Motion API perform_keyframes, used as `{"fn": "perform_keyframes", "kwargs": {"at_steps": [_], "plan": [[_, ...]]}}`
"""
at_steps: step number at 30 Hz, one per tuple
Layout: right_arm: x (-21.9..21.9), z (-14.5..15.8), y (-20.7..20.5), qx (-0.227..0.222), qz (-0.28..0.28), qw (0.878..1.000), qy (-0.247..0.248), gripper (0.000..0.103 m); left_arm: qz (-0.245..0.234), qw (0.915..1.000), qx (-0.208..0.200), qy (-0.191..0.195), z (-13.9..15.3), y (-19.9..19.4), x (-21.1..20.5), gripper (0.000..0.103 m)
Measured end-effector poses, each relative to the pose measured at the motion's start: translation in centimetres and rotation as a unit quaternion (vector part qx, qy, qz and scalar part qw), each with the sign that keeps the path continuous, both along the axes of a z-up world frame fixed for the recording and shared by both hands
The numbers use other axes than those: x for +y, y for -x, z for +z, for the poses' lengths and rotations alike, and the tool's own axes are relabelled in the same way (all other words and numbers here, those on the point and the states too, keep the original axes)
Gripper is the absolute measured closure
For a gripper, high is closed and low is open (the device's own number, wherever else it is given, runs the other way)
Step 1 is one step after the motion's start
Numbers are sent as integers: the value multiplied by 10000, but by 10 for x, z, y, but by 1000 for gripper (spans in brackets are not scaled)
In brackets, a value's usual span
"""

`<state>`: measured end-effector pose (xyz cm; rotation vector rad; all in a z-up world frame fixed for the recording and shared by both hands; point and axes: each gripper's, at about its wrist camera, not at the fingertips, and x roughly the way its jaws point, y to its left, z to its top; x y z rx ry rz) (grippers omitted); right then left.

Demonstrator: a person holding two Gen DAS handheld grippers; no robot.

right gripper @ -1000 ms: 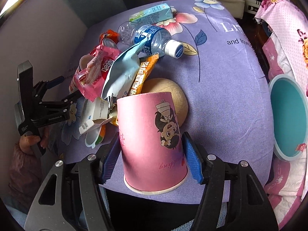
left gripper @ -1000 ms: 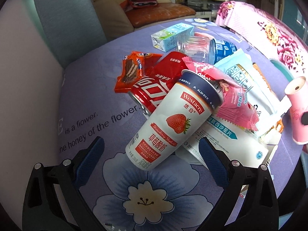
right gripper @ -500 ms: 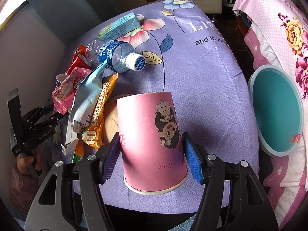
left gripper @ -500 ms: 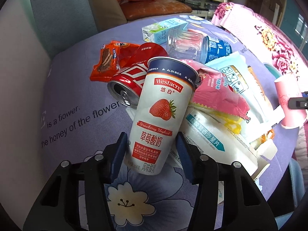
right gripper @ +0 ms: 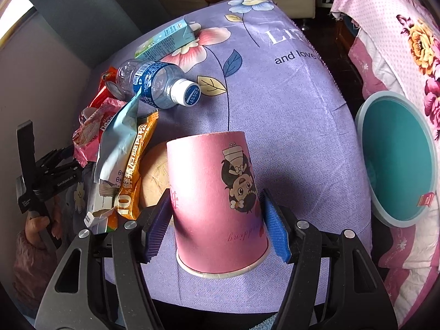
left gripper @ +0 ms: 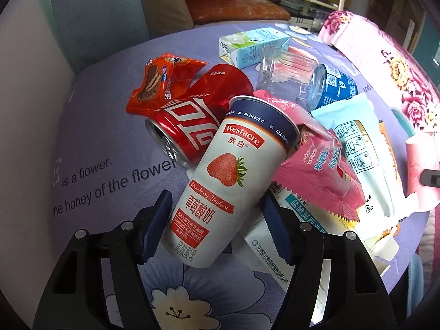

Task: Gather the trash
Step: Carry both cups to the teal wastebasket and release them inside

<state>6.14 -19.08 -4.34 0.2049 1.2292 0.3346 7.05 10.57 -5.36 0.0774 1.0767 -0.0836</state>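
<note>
Left hand-held gripper (left gripper: 217,222) has its blue pads closed against the lower body of the strawberry yoghurt cup (left gripper: 231,176), which leans tilted, its open rim up and away. Crowding that cup are a red cola can (left gripper: 189,134) lying on its side just to the left, an orange snack wrapper (left gripper: 162,79) behind the can, and a pink wrapper (left gripper: 321,176) pressed against the cup's right side. Farther back lie a clear water bottle (left gripper: 302,79) and a small milk carton (left gripper: 253,44). All of it rests on the table (left gripper: 96,126), covered by a purple flowered cloth.

Right hand-held gripper (right gripper: 217,225) clamps a pink paper cup (right gripper: 217,198), held upside down with its rim toward the camera. A light blue packet (right gripper: 118,137) and an orange packet (right gripper: 137,162) lie just left of it, and a teal bin (right gripper: 398,162) sits beyond the table's right edge.
</note>
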Motion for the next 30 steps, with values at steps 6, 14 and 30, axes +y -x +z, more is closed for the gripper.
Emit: {"fn": "perform_keyframes", "kwargs": {"at_steps": [6, 14, 30], "plan": [[1, 2, -4, -137, 33, 9999, 0, 42, 180, 9997, -131, 41, 10, 15, -8, 49], [-4, 6, -3, -244, 55, 9995, -214, 42, 206, 9982, -228, 520, 42, 56, -24, 53], [-45, 23, 6, -569, -102, 9961, -672, 42, 509, 9944, -665, 650, 97, 71, -51, 53]]}}
